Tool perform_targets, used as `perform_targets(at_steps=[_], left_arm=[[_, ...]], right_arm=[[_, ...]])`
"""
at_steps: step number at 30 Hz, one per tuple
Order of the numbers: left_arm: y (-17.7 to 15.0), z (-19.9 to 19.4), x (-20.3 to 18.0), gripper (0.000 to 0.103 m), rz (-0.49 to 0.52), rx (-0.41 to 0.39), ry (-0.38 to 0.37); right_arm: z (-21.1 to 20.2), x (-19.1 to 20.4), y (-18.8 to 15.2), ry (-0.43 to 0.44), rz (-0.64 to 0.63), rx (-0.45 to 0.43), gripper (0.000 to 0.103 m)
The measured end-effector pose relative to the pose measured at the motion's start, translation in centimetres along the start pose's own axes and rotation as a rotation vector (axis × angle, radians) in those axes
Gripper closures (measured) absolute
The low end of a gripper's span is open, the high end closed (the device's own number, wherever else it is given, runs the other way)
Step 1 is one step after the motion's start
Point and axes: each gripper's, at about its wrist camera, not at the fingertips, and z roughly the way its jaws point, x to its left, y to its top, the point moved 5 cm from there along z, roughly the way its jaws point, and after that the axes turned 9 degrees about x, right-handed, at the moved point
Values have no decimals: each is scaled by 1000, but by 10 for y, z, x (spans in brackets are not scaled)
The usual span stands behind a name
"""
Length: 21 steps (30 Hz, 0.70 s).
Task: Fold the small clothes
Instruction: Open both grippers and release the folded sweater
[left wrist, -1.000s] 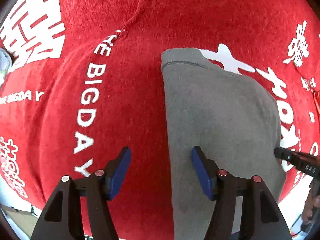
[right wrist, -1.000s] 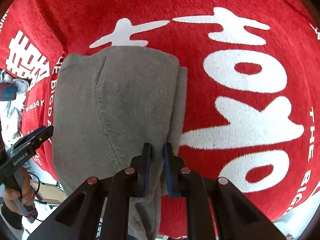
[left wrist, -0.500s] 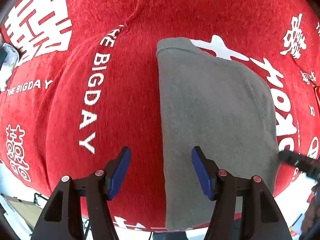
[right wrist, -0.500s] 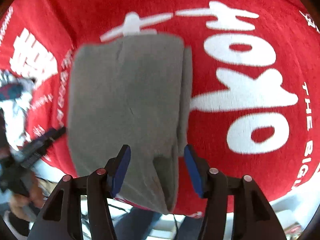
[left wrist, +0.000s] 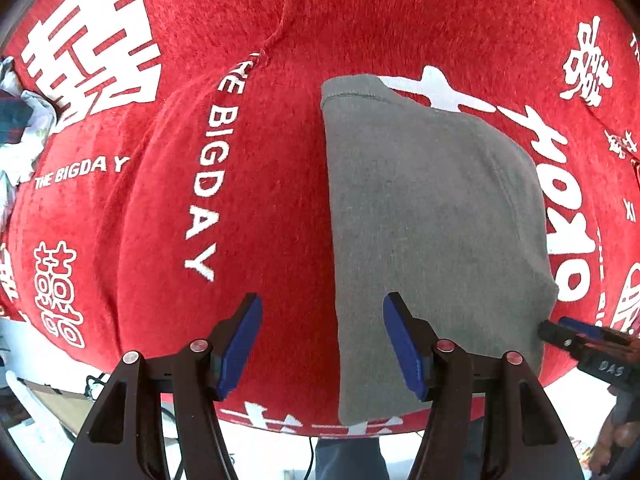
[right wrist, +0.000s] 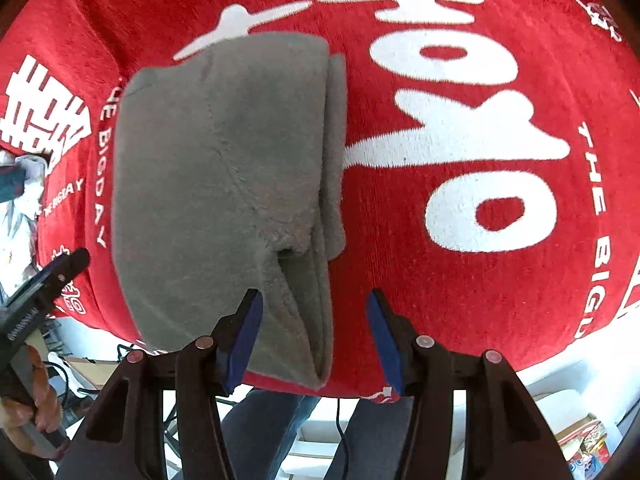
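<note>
- Left wrist view: my left hand-held gripper (left wrist: 322,344) hangs wide and empty over the folded grey garment (left wrist: 432,240), which lies near the desk's front edge on the red cloth (left wrist: 260,200).
- Right wrist view: my right hand-held gripper (right wrist: 314,340) has just been opening, wide now, the garment's (right wrist: 224,184) edge lying loose between its jaws.

Red cloth (left wrist: 260,208): white print "BIGDAY" running down middle, plus "THE BIGDAY" sideways near left edge, big white Chinese-style characters all over. Right wrist view, same red cloth (right wrist: 460,280): "THE BIG" down right edge, rest cut off. Right gripper (left wrist: 588,354) body: small "DAS" lettering.
</note>
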Motion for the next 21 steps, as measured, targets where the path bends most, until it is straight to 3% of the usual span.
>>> perform_targets(at_steps=[3,13,15,21], left_arm=[[-4,-7,-2,39,9,-11,21],[-23,-26,-8,38,-4,14,-17],[-28,-31,-11,3,-1,26,-20],[-36,-54,-19,2,41,-26,10]], right_arm=[[-12,2,-2,5,2,-11,45],[-46,14,-13,9,-9,-44,45],[-51,18,-16,13,-11,-50,45],[-67,25,-20,0,-12,-69,45]])
